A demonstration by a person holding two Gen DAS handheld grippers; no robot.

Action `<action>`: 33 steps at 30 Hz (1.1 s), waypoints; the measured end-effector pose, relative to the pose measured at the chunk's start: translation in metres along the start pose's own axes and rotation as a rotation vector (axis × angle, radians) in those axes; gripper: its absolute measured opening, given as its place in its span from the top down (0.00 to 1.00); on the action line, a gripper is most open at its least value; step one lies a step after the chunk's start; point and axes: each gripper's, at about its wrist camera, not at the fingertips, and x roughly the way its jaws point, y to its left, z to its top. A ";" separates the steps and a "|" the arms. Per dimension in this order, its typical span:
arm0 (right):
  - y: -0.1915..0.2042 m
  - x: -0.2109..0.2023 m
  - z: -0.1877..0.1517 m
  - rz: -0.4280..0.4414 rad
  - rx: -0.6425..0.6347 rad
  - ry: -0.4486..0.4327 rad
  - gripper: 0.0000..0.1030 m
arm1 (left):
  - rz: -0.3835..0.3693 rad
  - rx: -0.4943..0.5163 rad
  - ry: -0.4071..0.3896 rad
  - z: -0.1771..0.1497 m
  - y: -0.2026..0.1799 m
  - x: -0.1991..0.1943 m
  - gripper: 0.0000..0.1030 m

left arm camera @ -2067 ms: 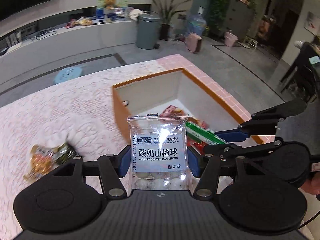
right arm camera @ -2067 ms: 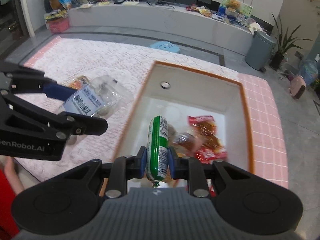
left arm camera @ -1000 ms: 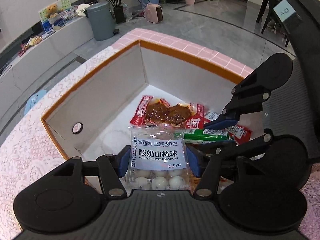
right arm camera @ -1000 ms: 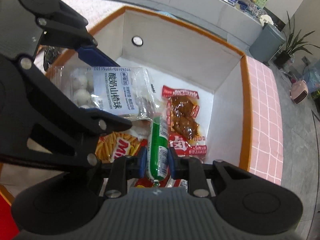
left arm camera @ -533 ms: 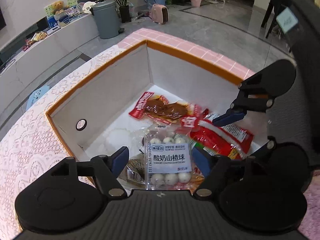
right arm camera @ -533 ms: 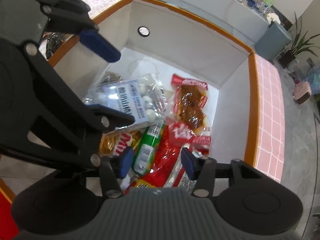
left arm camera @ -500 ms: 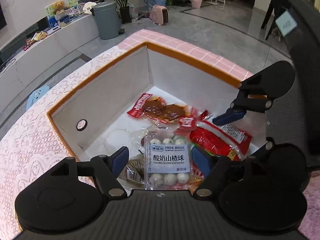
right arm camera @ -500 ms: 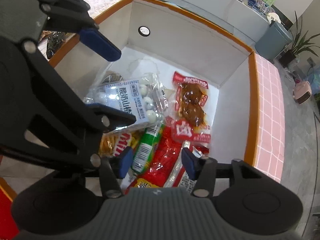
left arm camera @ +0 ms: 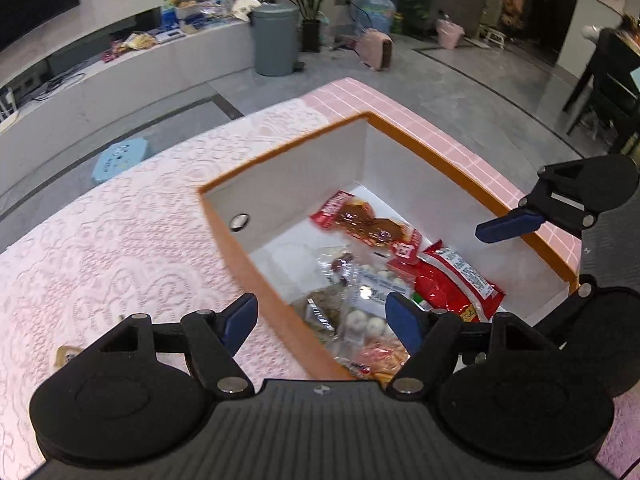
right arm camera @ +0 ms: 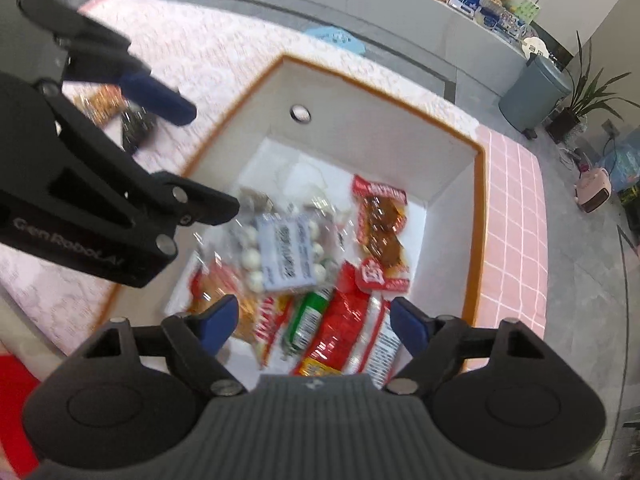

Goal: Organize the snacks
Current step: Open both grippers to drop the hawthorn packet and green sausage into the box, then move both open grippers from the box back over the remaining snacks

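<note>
Moved: hawthorn bag (right arm camera: 286, 258) and green sausage (right arm camera: 306, 318) now lie in the box (left arm camera: 298, 172).
Left hand-held gripper (left arm camera: 320, 318): wide open, empty.
Right hand-held gripper (right arm camera: 314, 320): jaws just opened, empty.
Next: we fetch the desk packet (right arm camera: 102, 102).

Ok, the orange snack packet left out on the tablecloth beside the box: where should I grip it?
Probably from above, across the orange snack packet's narrow width, using the open left gripper, which is nearer. It looks flat on the tablecloth; blur hides its edges.
</note>
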 end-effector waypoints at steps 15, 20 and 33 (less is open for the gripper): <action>0.069 -0.017 0.043 0.102 0.048 -0.225 0.16 | 0.179 -0.237 -0.074 -0.042 0.092 -0.042 0.17; 0.088 -0.004 0.059 0.137 0.071 -0.241 0.16 | 0.177 -0.278 -0.075 -0.058 0.120 -0.046 0.17; 0.139 0.050 0.072 0.130 0.190 -0.295 0.16 | 0.157 -0.420 -0.125 -0.116 0.188 -0.046 0.17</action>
